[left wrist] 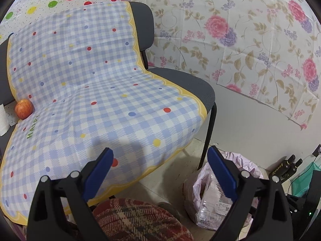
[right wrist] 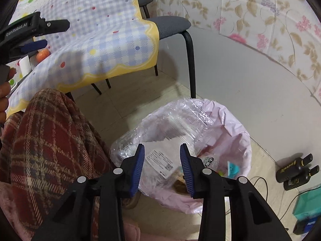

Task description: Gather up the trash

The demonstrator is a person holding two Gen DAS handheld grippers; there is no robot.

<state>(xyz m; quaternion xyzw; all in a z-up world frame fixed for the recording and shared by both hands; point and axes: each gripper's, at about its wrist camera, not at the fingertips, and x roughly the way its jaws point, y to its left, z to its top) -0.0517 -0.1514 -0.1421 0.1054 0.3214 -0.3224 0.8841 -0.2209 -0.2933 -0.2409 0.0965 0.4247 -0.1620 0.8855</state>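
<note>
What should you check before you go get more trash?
1. Right gripper empty: ok, nothing sits between its fingers.
2. Clear plastic container inside the pink bin bag: not ok, it lies across the rim, partly sticking out.
3. Left gripper ready: ok, jaws wide open and empty, over the checked cloth.
4. More trash on the cloth: cannot tell; only an apple and a white roll show at its edge.
5. Bag has room: cannot tell, the container hides most of the inside.
</note>
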